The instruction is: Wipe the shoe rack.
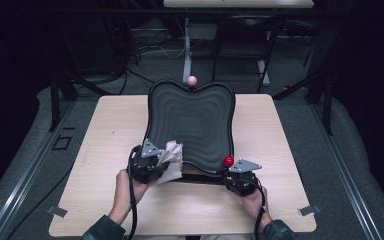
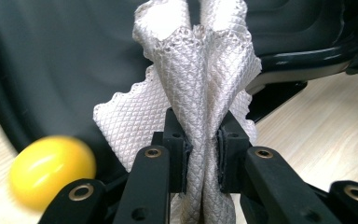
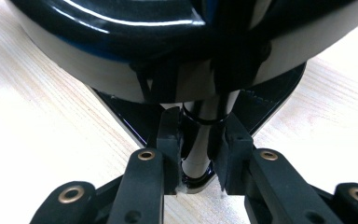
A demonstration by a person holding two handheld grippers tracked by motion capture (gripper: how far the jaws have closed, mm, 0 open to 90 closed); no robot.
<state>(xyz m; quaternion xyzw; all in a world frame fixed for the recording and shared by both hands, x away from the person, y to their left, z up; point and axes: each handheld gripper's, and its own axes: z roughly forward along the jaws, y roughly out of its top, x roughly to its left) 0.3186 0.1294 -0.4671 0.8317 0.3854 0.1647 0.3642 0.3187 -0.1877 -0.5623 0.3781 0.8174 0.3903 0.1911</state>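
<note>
A black tray (image 1: 190, 120) with a rippled surface stands tilted on the wooden table (image 1: 280, 140). My left gripper (image 1: 161, 163) is at its near left corner, shut on a white quilted cloth (image 1: 173, 156) that rests against the tray. In the left gripper view the pads (image 2: 181, 151) pinch the bunched cloth (image 2: 200, 70). My right gripper (image 1: 233, 174) is at the near right corner. In the right gripper view it (image 3: 199, 140) is shut on a pale post (image 3: 200, 151) under the tray's rim (image 3: 121, 32).
A pink ball (image 1: 192, 80) sits at the tray's far edge and a red ball (image 1: 228, 161) at its near right corner. A yellow ball (image 2: 51, 170) lies close by the left gripper. A black base plate (image 3: 270, 100) lies under the tray.
</note>
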